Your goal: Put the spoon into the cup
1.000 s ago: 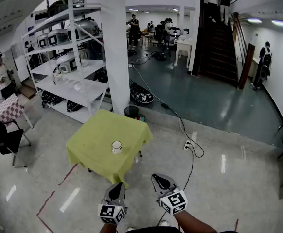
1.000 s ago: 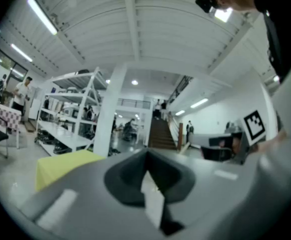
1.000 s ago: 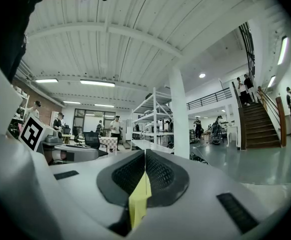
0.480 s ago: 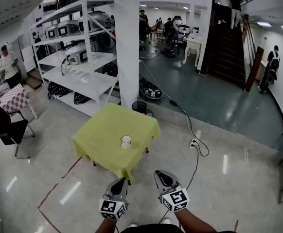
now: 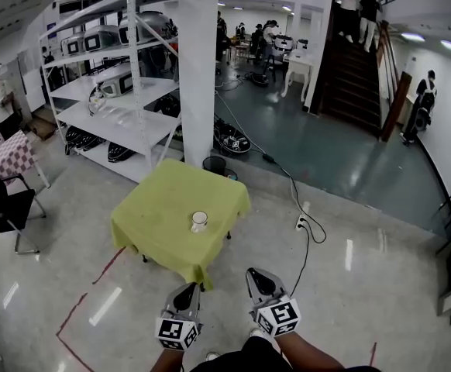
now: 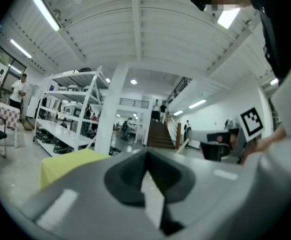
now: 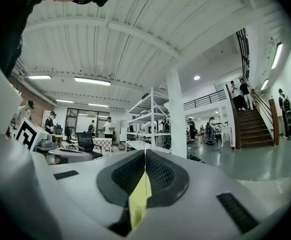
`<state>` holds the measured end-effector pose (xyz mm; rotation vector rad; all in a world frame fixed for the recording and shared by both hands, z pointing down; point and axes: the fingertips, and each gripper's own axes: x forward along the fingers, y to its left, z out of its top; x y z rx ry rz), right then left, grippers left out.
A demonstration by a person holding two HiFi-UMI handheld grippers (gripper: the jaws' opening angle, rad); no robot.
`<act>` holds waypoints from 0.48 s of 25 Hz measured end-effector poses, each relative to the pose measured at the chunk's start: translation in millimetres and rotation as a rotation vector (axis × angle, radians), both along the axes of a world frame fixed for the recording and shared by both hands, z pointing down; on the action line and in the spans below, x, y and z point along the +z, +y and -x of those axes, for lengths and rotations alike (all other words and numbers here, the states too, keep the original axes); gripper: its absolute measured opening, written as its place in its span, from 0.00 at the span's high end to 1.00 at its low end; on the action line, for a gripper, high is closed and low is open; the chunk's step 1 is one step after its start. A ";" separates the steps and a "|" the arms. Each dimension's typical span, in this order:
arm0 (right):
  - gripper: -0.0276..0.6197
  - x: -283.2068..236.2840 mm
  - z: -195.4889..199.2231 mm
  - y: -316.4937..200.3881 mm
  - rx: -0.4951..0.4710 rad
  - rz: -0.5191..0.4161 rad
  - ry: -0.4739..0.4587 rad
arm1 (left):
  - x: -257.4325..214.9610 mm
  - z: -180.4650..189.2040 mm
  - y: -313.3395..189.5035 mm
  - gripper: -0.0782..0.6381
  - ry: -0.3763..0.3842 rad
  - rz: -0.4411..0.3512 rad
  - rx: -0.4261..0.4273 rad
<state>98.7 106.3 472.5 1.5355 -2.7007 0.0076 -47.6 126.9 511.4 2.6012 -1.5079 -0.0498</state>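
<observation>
Yellow-green tablecloth w/ white cup well ahead, in line w/ left gripper; right gripper further off. Both jaws together, empty; spoon unseen.

Small white cup, upright, mouth up, inside looks darker than the rim. It stands on the worktop, on the yellow-green cloth, in the half of the cloth nearer the grippers and right of its middle. The cup is ahead of both grippers and well apart from them: almost straight beyond the left gripper, ahead and to the left of the right gripper. The spoon is too small to make out at this range; can't tell if it's in the cup or beside it.
</observation>
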 end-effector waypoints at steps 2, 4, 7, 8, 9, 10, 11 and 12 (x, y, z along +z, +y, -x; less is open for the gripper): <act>0.94 1.3 1.3 -1.7 0.005 0.000 0.013 | 0.6 -0.6 -1.7 0.88 0.006 -0.004 0.010; 0.94 2.5 0.8 -6.3 0.009 -0.001 0.024 | 1.7 -2.8 -5.3 0.88 0.009 -0.005 0.017; 0.94 -0.4 1.5 -16.6 0.008 -0.007 0.019 | 2.7 -4.4 -14.3 0.88 0.006 0.005 0.015; 0.94 -2.0 2.0 -20.5 0.005 -0.009 0.017 | 3.0 -4.7 -18.4 0.88 0.001 0.009 0.011; 0.94 -3.0 2.5 -24.6 0.001 -0.012 0.015 | 3.3 -4.9 -22.7 0.88 -0.004 0.011 0.007; 0.94 -3.1 2.7 -29.1 -0.004 -0.015 0.014 | 3.7 -5.0 -27.3 0.88 -0.009 0.011 0.002; 0.94 -2.5 2.6 -33.9 -0.010 -0.017 0.013 | 4.1 -5.3 -32.2 0.88 -0.011 0.011 -0.002; 0.94 -1.9 2.2 -39.3 -0.017 -0.017 0.011 | 4.2 -6.0 -37.6 0.88 -0.011 0.011 -0.007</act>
